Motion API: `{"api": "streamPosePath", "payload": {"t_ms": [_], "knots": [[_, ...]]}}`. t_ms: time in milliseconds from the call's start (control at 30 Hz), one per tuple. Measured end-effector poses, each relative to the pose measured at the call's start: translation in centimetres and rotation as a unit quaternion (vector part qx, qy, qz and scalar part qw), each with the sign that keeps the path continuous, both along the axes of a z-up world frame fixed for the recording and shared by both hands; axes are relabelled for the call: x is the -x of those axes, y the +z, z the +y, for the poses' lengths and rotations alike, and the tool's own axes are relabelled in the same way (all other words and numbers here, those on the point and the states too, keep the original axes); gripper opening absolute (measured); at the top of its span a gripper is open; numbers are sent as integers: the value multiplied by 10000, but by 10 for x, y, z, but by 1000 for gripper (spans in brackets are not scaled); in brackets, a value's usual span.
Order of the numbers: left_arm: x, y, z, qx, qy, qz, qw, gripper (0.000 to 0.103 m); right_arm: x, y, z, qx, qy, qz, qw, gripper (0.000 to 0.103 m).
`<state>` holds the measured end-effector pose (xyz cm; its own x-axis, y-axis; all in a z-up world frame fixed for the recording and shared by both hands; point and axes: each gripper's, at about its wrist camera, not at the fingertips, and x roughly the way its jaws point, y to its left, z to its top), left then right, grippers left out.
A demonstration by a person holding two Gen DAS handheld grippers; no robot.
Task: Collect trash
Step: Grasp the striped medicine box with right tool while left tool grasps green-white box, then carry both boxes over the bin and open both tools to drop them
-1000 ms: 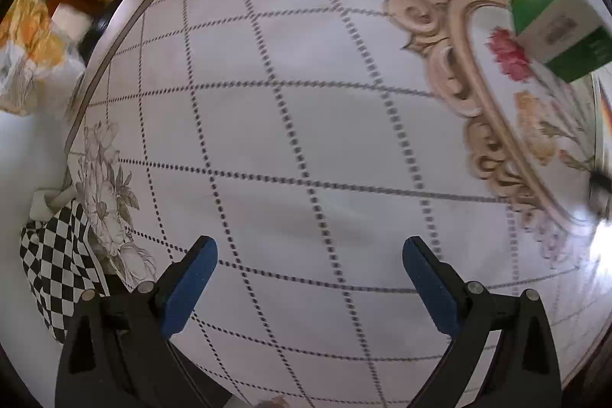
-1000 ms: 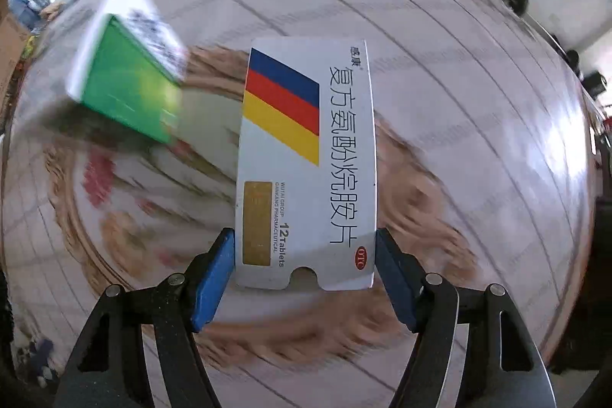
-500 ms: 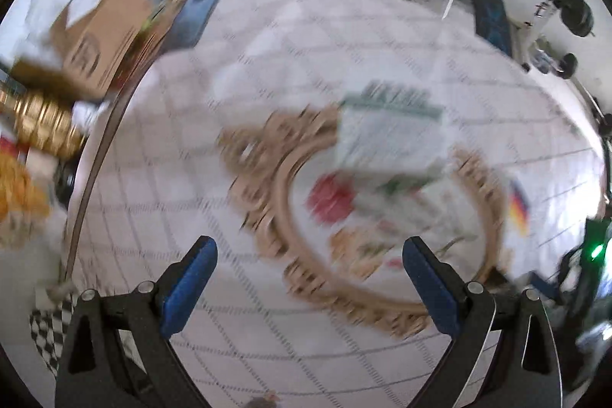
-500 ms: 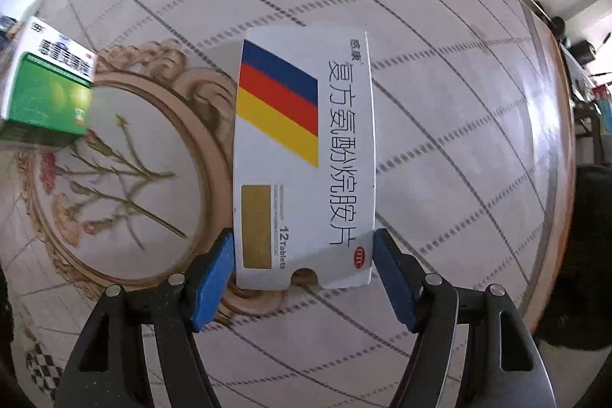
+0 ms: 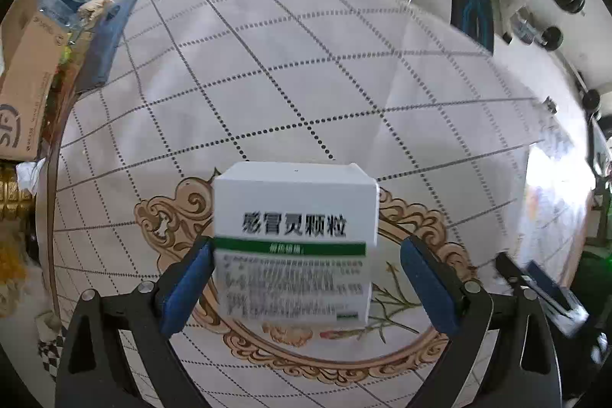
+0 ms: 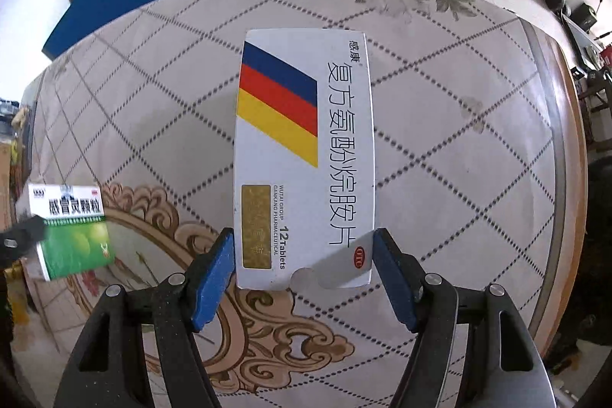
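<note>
Jaws of the right gripper pinch a light, stiff pill box by its long sides above the desk, while the left gripper, jaws apart, straddles the green medicine box

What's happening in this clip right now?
A person is clearing medicine boxes off a patterned table with two hand-held claws. The right claw is shut on a flat white tablet box with blue, red and yellow stripes. The left claw is open around a green-and-white granule box that sits on the table's ornate medallion: one pad is at the box's side, the other apart from it.
</note>
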<state>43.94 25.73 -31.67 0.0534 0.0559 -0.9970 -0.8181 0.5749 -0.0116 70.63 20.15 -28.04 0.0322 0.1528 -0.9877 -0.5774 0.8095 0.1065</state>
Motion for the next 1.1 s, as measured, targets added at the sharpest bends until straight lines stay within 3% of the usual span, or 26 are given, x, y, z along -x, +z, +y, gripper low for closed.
{"api": "streamPosePath", "payload": {"t_ms": [33,100,133,367,567,833,1100], "knots": [[-1,-4,1,7,7,32,10000,97,-4,2,-1,-23,-11,18,10000,73],[-2,-8,2,-24,43,75,10000,75,-6,-1,-23,-55,-47,48,10000,73],[-1,-6,3,-66,74,22,9999,75,0,-4,-44,-75,-58,74,9999,73],[13,28,-15,-577,-22,-223,9981,74,20,10,-67,-257,-33,103,9996,73],[53,60,-47,-791,57,-521,9955,74,58,36,-95,-484,390,-18,9981,73],[144,82,-101,-893,166,-772,9929,74,192,55,-186,-894,830,-37,9925,73],[285,94,-177,-921,478,-1099,9885,74,376,53,-276,-1147,1132,-156,9868,73]]}}
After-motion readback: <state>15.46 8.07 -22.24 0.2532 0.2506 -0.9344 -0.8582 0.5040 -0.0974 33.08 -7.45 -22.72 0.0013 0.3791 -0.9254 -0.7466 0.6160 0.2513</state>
